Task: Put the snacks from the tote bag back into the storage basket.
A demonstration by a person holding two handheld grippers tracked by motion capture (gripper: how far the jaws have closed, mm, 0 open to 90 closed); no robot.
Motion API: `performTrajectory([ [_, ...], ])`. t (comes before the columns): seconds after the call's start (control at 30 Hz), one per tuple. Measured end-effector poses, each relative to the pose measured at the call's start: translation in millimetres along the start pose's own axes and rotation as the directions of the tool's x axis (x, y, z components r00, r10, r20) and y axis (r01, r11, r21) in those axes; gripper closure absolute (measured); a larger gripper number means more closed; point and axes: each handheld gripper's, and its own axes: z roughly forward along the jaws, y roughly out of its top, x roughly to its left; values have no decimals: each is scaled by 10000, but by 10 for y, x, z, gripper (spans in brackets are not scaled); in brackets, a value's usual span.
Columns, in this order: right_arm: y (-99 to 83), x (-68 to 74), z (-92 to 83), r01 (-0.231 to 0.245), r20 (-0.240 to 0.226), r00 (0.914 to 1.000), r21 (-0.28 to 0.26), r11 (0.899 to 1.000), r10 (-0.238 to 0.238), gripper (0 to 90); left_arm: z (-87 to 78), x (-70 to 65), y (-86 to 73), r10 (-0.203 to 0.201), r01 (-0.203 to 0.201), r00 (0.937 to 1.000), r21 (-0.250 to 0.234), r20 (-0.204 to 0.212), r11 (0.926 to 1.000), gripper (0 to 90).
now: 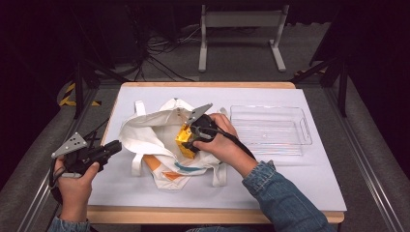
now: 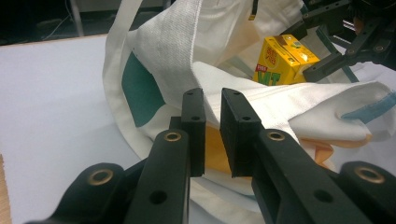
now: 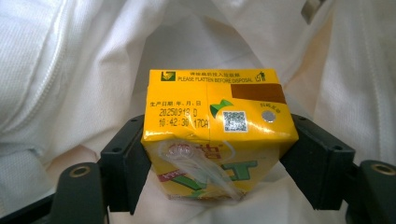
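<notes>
We see our right gripper [image 1: 193,137] inside the mouth of the white cloth bag [image 1: 150,130]. Its fingers [image 3: 122,163] press on both sides of the yellow drink box [image 3: 215,140], so the box is held tight. The box stands upright, with its top facing the right gripper view, and the white cloth lies all around it. A clear straw in a wrapper is stuck to the front of the box. In the high view the box [image 1: 185,140] sits at the middle of the bag's opening, just under our right hand [image 1: 220,140].

Our left gripper [image 1: 104,151] is off to the left side of the counter [image 1: 290,179], near the bag but not touching it. Its fingers [image 2: 196,126] are almost shut, with a thin gap between them, and they hold nothing. They point at the side of the bag.

A clear plastic tray [image 1: 270,129] rests on the counter to the right of the bag.
</notes>
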Motion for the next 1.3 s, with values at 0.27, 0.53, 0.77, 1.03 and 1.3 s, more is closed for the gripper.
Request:
performTrajectory([
  [0.27, 110, -6, 96, 112, 13, 9999, -584, 9982, -112, 286, -2, -1, -2, -41, 41, 10000, -6, 7, 10000, 802],
  [0.53, -13, -68, 186, -399, -282, 9989, -708, 9967, 380, 276, -3, 6, -3, -58, 58, 10000, -14, 30, 10000, 802],
  [0.77, -43, -55, 112, -256, -205, 9995, -327, 9991, 250, 223, 7, -8, 6, 37, -37, 10000, 46, 16, 10000, 802],
  [1.03, 0, -32, 62, -140, -135, 9998, -169, 9998, 137, 149, 18, 1, 0, 3, -3, 10000, 42, 42, 10000, 801],
  [1.3, 133, -54, 55, -215, -308, 9993, 128, 9997, 218, 102, 18, 5, 0, -44, 43, 10000, 71, 56, 10000, 800],
])
